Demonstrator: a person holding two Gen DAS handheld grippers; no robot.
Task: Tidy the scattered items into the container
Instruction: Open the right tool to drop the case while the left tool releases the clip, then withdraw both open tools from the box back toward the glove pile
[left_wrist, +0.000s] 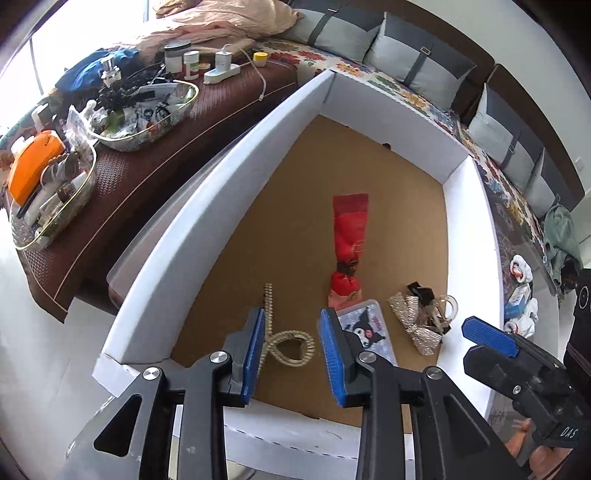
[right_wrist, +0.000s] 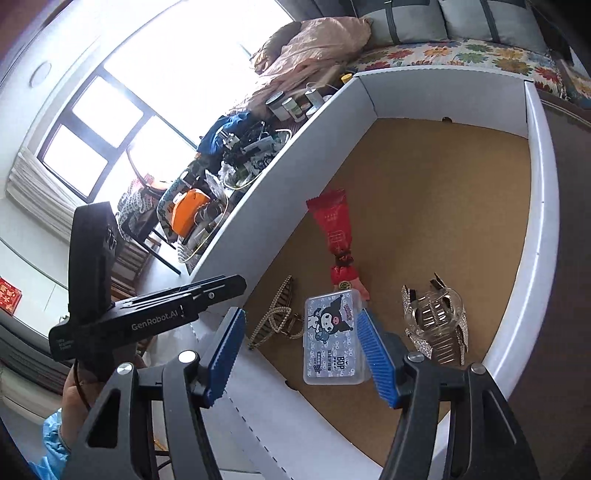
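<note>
A white cardboard box (left_wrist: 207, 221) with a brown floor holds the items; it also shows in the right wrist view (right_wrist: 539, 221). Inside lie a red tube (left_wrist: 349, 236) (right_wrist: 334, 232), a pearl hair clip (left_wrist: 291, 343) (right_wrist: 275, 321), a small clear case with a cartoon print (left_wrist: 369, 328) (right_wrist: 330, 336), and a glittery bow clip (left_wrist: 417, 325) (right_wrist: 436, 321). My left gripper (left_wrist: 291, 354) is open and empty above the pearl clip. My right gripper (right_wrist: 301, 354) is open and empty above the clear case; its finger (left_wrist: 487, 336) shows in the left wrist view.
A dark brown table (left_wrist: 155, 155) left of the box carries trays of toiletries (left_wrist: 147, 114), an orange case (left_wrist: 33, 166) and jars. A sofa with grey cushions (left_wrist: 424, 62) and a floral cover runs behind the box.
</note>
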